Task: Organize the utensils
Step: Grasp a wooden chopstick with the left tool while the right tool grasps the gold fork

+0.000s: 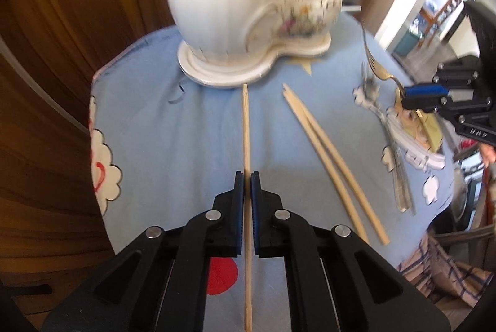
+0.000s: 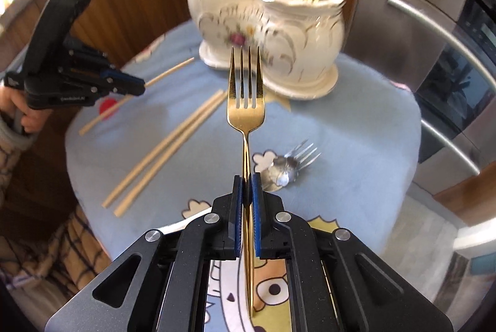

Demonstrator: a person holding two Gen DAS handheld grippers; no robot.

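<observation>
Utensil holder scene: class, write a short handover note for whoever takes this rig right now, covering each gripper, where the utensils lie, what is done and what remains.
Left gripper: shut on one chopstick.
Right gripper: shut on the gold fork, tines pointing away from the gripper.
Ceramic holder stands at the back of the blue cloth. Its taller pot already has a chopstick in it, the shorter one yellow-handled pieces.
Still on the cloth: a chopstick pair, a silver fork and a silver spoon.
Left to do: put the held chopstick and fork into the holder, then the rest.
</observation>
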